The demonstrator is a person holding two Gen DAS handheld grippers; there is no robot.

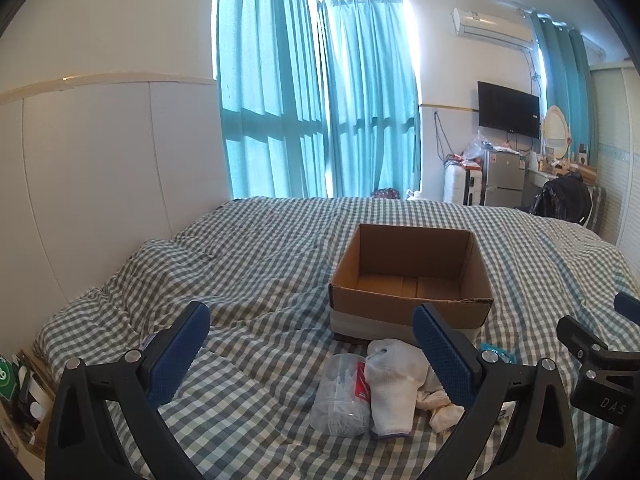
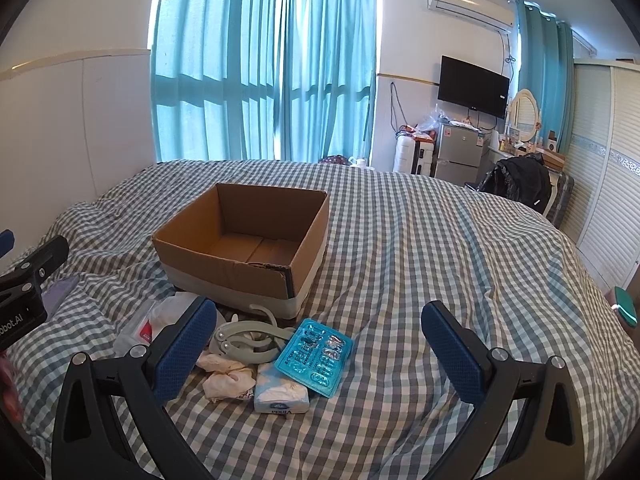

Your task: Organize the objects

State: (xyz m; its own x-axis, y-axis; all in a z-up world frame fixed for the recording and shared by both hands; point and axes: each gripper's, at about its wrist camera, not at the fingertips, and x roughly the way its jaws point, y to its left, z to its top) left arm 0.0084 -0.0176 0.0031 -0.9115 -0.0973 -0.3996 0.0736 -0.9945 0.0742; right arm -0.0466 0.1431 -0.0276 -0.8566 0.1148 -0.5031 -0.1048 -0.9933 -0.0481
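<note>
Both the left claw [image 1: 312, 354] and right claw [image 2: 320, 344] hang spread wide, holding nothing, over a checked bed [image 2: 440, 260]; a cardboard box [image 2: 244, 240] sits beyond the clear jar [image 1: 340, 396], white cloth [image 1: 394, 388] and blue tray [image 2: 314, 356]

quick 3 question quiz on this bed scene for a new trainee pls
1. True or false: the cardboard box already holds items.
2. Which lies right of the tissue pack? A) blue tray B) clear jar
3. Fill in: left tongs and right tongs are both ____.

Key: 1 false, it looks empty; 2 A; 3 open, holding nothing.
</note>
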